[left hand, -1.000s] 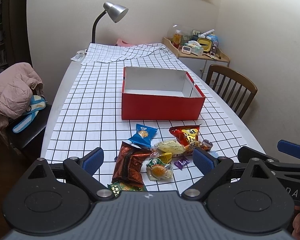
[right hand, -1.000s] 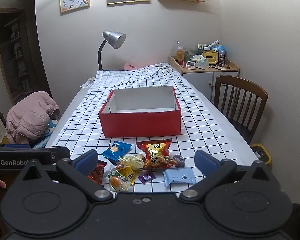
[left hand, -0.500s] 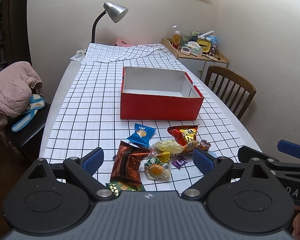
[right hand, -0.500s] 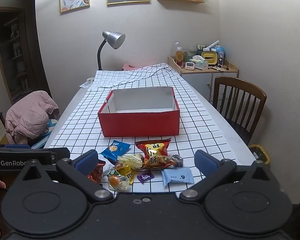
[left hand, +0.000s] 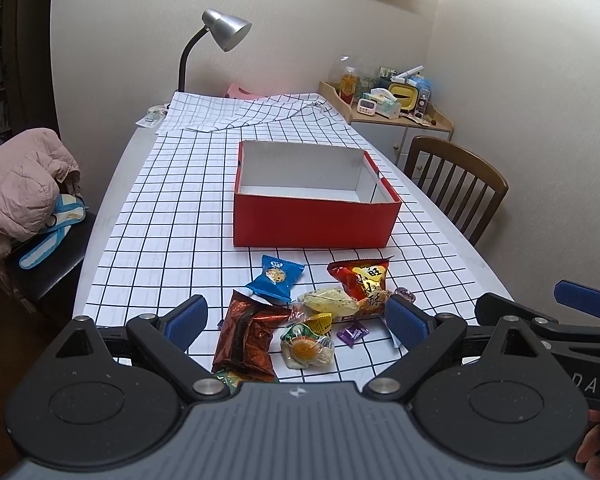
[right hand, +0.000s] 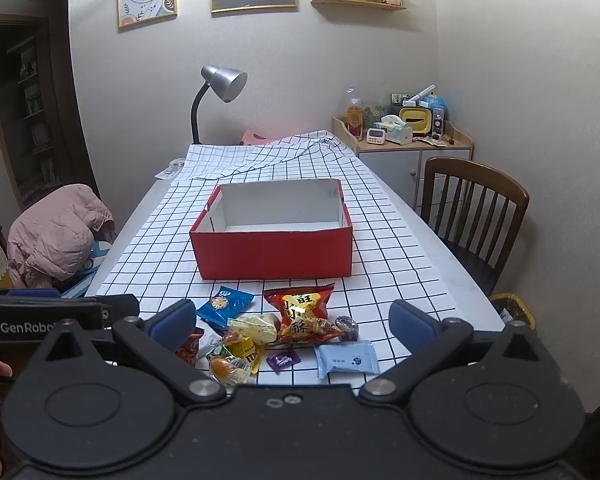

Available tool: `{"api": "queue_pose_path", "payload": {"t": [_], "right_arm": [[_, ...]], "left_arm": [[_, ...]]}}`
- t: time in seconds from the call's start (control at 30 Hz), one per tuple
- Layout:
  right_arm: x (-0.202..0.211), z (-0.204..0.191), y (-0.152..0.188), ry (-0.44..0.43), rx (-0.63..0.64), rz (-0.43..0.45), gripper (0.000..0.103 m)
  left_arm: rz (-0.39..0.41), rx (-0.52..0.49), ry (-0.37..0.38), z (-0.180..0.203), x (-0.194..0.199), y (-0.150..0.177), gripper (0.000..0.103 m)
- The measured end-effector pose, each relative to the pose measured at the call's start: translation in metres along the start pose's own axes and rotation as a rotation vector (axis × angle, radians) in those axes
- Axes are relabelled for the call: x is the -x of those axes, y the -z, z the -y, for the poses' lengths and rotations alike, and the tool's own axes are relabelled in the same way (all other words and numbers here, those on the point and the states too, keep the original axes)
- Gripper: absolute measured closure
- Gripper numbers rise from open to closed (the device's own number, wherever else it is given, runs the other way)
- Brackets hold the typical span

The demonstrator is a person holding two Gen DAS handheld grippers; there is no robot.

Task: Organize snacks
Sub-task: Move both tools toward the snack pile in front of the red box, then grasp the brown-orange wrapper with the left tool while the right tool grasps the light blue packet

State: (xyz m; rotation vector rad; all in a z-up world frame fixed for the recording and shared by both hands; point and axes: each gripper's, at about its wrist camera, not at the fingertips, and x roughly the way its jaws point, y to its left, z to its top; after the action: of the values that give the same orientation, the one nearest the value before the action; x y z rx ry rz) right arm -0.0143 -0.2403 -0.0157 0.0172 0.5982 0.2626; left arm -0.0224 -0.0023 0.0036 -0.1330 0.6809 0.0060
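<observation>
Status: nothing packed yet. Red box (right hand: 274,254) sits mid-worktop on the checked cloth (left hand: 172,200), inside is bare white, no snacks in it as far as either view shows.

All snacks are in one loose pile at the near edge of the worktop, just in front of the box, not touching it:
- blue cookie pack (left hand: 275,279), nearest the box on the left side of the pile
- red chip bag (right hand: 300,312), centre-right, closest to the box front wall
- brown foil pack (left hand: 246,334), left, near edge
- yellow wrapped piece (left hand: 330,300) overlapping the chip bag's lower left
- clear pack with an orange sweet (left hand: 306,350)
- small purple candy (right hand: 283,359)
- pale blue flat pack (right hand: 347,358), right end of pile, lying apart from the rest
- green pack (left hand: 226,380), mostly hidden under the left tool body

Left gripper (left hand: 296,324): jaws wide, holding nothing, hovering over the pile's left half. Right gripper (right hand: 292,318): jaws wide, holding nothing, over the pile centre.

Judgement: task at zero progress, every item left to move. Probably lining up the first pick. Overlapped wrappers in the middle look prone to double-grabs; the outliers (blue cookie pack, pale blue flat pack) look like cleaner first picks.
</observation>
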Motion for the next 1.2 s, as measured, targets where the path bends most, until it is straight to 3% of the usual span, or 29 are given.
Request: {"api": "queue_pose_path", "payload": {"t": [0.67,1.2], "right_arm": [[-0.016,0.001,-0.005,-0.022,0.037,-0.003,0.000],[-0.097,0.025,0.008,-0.043,0.025,-0.125,0.002]], "left_arm": [[-0.009,0.015,0.000,-0.003,-0.018,-0.007,0.007],[-0.151,0.125,-0.054,-0.034,-0.087,-0.009,0.007]]}}
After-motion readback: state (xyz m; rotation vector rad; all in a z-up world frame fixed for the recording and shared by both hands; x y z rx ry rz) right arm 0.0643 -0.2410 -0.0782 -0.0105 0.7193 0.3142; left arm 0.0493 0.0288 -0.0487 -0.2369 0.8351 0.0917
